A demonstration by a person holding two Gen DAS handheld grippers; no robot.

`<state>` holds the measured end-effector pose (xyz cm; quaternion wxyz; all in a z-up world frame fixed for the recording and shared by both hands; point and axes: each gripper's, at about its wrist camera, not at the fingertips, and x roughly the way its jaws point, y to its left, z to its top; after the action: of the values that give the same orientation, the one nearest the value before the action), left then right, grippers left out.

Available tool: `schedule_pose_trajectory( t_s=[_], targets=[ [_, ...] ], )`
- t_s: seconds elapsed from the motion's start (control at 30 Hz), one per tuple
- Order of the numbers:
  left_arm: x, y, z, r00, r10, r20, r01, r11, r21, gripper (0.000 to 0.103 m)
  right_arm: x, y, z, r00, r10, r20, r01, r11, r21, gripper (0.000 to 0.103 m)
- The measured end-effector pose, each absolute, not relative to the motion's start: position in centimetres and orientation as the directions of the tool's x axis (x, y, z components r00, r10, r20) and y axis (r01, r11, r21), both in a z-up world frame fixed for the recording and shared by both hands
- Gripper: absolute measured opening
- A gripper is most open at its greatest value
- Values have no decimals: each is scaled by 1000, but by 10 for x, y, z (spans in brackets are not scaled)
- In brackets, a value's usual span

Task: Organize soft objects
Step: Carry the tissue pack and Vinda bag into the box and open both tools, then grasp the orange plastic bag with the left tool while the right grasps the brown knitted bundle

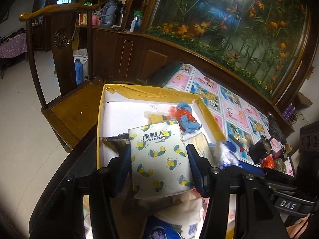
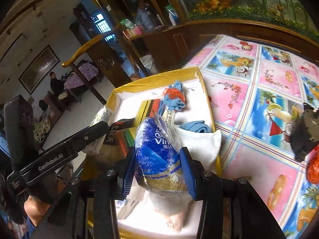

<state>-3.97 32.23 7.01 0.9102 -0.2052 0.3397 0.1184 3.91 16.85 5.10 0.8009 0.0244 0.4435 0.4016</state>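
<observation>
My left gripper [image 1: 159,159] is shut on a white tissue pack printed with yellow lemons [image 1: 159,159], held over the open white box with yellow-taped rim [image 1: 147,92]. My right gripper [image 2: 158,159] is shut on a blue Vinda tissue pack [image 2: 157,153], also above the box [image 2: 159,77]. A blue and red cloth bundle [image 1: 185,117] lies in the box's far corner; it also shows in the right wrist view [image 2: 175,97]. A folded blue cloth [image 2: 195,126] and a white cloth [image 2: 201,145] lie at the box's right side. The left gripper [image 2: 99,131] shows at left.
The box stands on a table with a pink and blue picture cloth [image 2: 259,99]. A dark wooden chair [image 1: 65,103] stands left of the table. Dark and red small objects [image 1: 265,155] lie on the cloth to the right. A wooden cabinet with a flower display [image 1: 229,29] is behind.
</observation>
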Motion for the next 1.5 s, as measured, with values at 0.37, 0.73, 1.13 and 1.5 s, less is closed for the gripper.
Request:
schedule_pose_trajectory(
  t_s=[0.37,0.73,1.13,1.5],
  targets=[
    [-26,346,56,719,58,-693,-378,869,-320,59,57,205,34,262,647,-716,-599,691,405,54],
    [-52,326,81,769,51,-638,-347,870,-349,73,32,152,71,358,698,-620,-632,670,390,68],
    [-65,210,93,787,-122,-605,-135,923,-361,74,41,-13,66,562,529,-636,-444,841,309,68],
    [-78,72,40,690,-249,-680,121,966,-230,74,123,-99,23,531,598,-600,-275,792,546,68]
  ],
)
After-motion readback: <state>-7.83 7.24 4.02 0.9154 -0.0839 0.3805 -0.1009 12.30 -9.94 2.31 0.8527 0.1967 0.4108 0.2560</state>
